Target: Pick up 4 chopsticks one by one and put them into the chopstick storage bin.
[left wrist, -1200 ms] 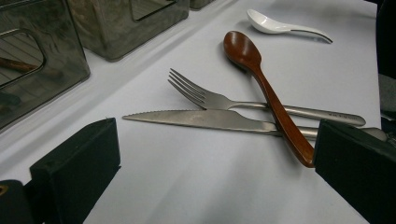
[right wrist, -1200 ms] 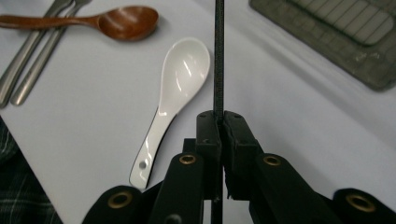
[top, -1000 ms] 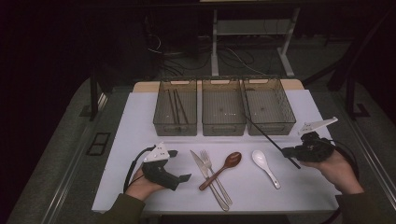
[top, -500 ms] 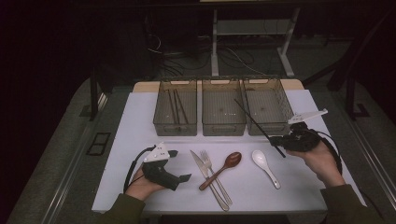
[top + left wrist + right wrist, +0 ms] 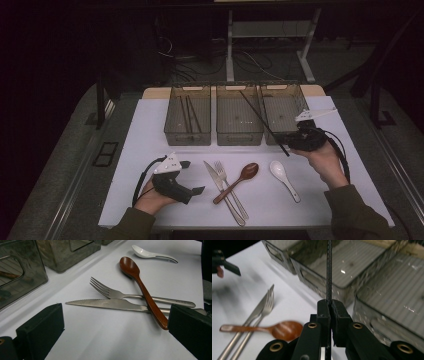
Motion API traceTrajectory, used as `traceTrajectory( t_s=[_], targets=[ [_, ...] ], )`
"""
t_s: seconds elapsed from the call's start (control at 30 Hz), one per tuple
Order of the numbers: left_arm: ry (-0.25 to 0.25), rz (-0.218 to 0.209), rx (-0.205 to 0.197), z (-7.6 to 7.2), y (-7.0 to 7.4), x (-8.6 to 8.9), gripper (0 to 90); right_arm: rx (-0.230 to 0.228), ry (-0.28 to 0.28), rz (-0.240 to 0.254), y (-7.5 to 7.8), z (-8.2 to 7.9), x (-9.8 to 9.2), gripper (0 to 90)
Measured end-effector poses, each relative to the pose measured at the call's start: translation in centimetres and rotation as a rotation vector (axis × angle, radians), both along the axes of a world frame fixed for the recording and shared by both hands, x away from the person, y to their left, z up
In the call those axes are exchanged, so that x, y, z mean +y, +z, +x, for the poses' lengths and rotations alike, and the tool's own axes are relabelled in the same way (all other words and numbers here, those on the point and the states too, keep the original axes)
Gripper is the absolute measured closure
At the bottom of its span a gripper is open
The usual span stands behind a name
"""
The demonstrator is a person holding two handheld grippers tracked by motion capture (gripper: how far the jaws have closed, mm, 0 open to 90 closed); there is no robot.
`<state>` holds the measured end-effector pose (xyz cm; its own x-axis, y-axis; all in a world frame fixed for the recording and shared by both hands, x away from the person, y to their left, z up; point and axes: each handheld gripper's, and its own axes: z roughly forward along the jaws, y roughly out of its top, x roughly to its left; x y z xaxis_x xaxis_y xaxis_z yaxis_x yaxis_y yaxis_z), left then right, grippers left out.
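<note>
My right gripper (image 5: 294,142) hangs in front of the right bin (image 5: 295,102), shut on a thin dark chopstick (image 5: 262,122). The stick slants up and left, its far end over the middle bin (image 5: 239,136). In the right gripper view the jaws (image 5: 329,306) pinch the chopstick (image 5: 329,275), which runs straight up toward the bins. My left gripper (image 5: 194,177) rests on the white mat at the front left, open with nothing in it. In the left gripper view its wide jaws (image 5: 115,308) face a knife (image 5: 110,303), a fork (image 5: 117,293) and a wooden spoon (image 5: 142,287).
The left bin (image 5: 187,136) holds a couple of dark chopsticks (image 5: 190,116). On the mat lie the knife (image 5: 221,190), fork (image 5: 231,189), wooden spoon (image 5: 239,181) and a white spoon (image 5: 282,177). The white mat (image 5: 145,135) ends at the table's grey borders.
My right gripper has carried the chopstick left and away from me, from the mat's right edge to the front of the right bin. The left gripper has stayed put.
</note>
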<state>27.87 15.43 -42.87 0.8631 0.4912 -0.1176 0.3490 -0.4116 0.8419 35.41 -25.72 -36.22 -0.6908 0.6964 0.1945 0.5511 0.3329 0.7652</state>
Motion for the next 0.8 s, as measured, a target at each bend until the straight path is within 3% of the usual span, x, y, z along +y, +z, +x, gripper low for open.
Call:
traceTrajectory(
  t_s=[0.33, 0.8],
  targets=[
    [0.003, -0.011, 0.0, 0.0, 0.0, 0.0, 0.0, -0.038, 0.001, 0.066, 0.9, 1.6, 3.3, 84.9],
    [0.003, -0.018, 0.003, 0.0, 0.0, 0.0, 0.0, -0.08, 0.002, 0.089, 2.8, 4.7, 8.4, 84.9]
  ],
)
